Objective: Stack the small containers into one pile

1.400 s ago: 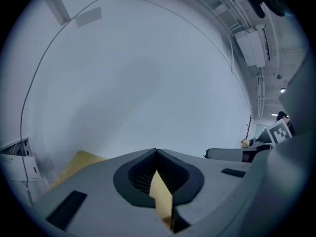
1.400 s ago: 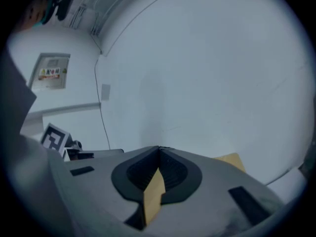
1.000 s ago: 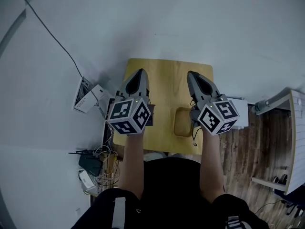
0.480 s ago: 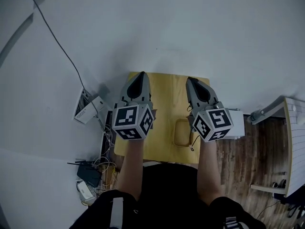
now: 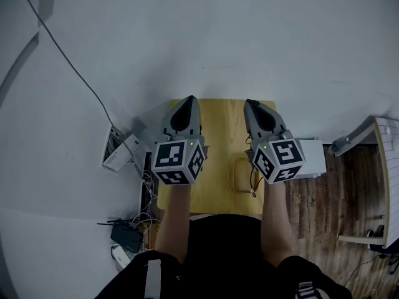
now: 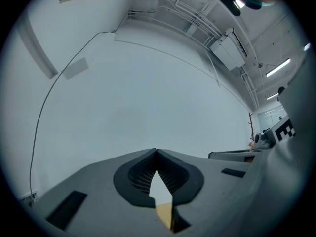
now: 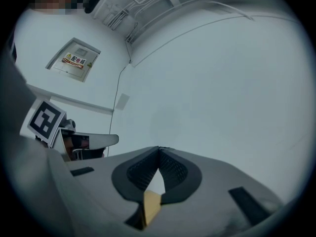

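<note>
Both shut, empty — left claw [image 5: 187, 100], right claw [image 5: 252, 104]; container [image 5: 240, 174] lies between them — nearer right.

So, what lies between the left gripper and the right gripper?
In the head view, mostly bare wooden table between left gripper and right gripper; a tan container sits on it, close beside the right one.

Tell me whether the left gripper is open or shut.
Shut. The left gripper shows its fingers touching at the tips, with nothing between them.
</note>
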{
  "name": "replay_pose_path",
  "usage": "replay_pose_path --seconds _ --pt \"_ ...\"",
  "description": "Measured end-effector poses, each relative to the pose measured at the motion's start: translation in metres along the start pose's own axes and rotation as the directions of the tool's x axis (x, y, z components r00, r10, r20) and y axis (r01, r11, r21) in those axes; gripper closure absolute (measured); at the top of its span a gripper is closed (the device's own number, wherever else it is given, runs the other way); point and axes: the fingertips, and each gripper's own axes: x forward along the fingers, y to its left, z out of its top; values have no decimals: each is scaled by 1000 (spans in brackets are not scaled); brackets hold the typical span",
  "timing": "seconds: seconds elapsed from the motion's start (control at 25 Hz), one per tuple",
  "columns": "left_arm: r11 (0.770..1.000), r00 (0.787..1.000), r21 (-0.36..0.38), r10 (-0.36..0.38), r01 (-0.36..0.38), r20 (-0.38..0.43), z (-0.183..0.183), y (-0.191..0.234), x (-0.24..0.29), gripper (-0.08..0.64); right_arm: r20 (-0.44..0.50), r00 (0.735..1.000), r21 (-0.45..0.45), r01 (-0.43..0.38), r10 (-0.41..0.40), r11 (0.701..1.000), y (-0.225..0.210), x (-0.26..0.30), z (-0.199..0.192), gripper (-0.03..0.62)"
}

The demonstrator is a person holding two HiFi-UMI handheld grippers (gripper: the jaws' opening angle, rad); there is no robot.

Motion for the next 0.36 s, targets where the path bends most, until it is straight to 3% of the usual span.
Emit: replay_pose_path --seconds 0.36 --pt "1000 1000 -5 -14 14 -17 -4 3 9 560 0 1000 -32 8 -8 999 -3 8 5 589"
